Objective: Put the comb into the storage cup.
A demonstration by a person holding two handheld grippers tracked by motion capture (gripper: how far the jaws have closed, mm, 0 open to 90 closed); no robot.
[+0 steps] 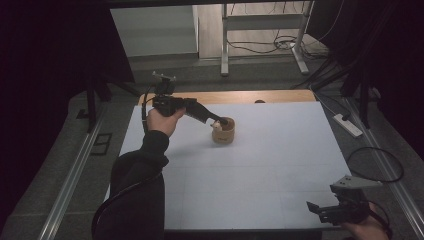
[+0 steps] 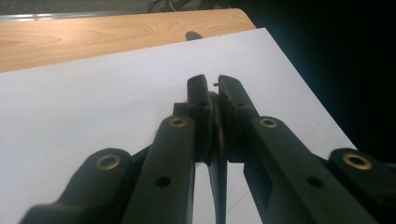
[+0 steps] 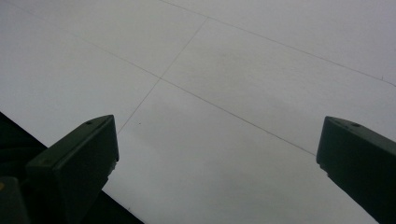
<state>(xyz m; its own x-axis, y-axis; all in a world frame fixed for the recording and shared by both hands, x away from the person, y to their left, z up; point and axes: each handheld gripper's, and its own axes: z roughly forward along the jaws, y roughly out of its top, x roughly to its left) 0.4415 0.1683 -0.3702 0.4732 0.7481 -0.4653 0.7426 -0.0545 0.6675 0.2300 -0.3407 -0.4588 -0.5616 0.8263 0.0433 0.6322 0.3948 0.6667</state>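
My left gripper [image 1: 219,120] at wooden cup [image 1: 223,132], centre-far on white sheet [image 1: 260,180]; jaws pinched on thin dark edge [image 2: 215,140], likely cup rim or item inside, cannot tell which. My right gripper [image 1: 320,211] idle near right corner, jaws wide apart. Risk: narrow pinch slips or cup tips if I lift at angle. Sheet smooth, matte; bare wood strip [image 1: 225,96] beyond. Room dim, cables on floor [image 1: 280,45].

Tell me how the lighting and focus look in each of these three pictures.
High view: dim overall, black surroundings, the white table sheet lit best, soft focus. Left gripper view: the near jaws of the left gripper are blurred and dark, the sheet bright. Right gripper view: grey, flat light, the right gripper jaws dark at the edges, faint lines sharp.
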